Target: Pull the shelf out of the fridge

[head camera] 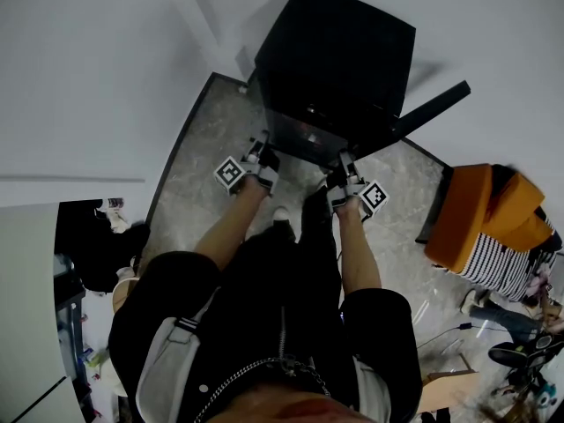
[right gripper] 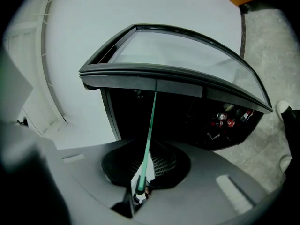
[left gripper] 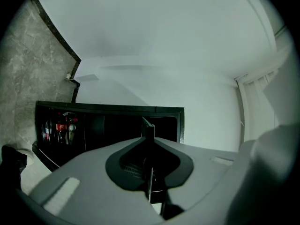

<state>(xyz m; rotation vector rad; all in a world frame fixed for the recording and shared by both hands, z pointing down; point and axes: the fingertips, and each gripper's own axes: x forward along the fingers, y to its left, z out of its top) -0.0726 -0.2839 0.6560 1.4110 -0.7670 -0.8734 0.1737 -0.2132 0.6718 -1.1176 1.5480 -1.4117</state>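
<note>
**Both claws clamped on the shelf at the fridge's open front**

From the head view I see the left claw and the right claw side by side at the front of the black fridge. Each is closed on the front edge of the glass shelf, which juts level from the opening. In each gripper view the pane runs edge-on between the pinched jaws, greenish on the right. The fridge door stands open to the right, and red-labelled bottles sit inside.
</note>
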